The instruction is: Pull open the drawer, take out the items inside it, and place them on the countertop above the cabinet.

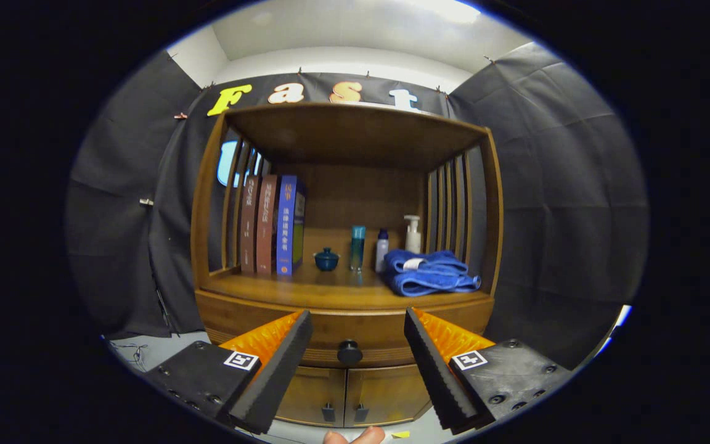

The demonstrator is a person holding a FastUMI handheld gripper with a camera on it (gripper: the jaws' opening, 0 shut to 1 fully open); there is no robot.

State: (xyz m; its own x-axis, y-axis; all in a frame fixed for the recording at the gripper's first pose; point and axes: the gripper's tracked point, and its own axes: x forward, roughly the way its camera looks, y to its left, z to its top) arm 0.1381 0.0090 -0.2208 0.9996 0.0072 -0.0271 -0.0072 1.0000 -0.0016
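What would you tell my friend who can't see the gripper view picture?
An open gripper points at the round knob of a closed drawer in a wooden cabinet. On its countertop stand books, bottles and a folded blue towel.

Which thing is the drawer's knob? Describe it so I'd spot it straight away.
Find the wooden cabinet with books and a blue towel on its countertop. Just below that top runs the drawer front; the knob is its single round dark button, between the open gripper fingers, unlike the two small door handles lower down.
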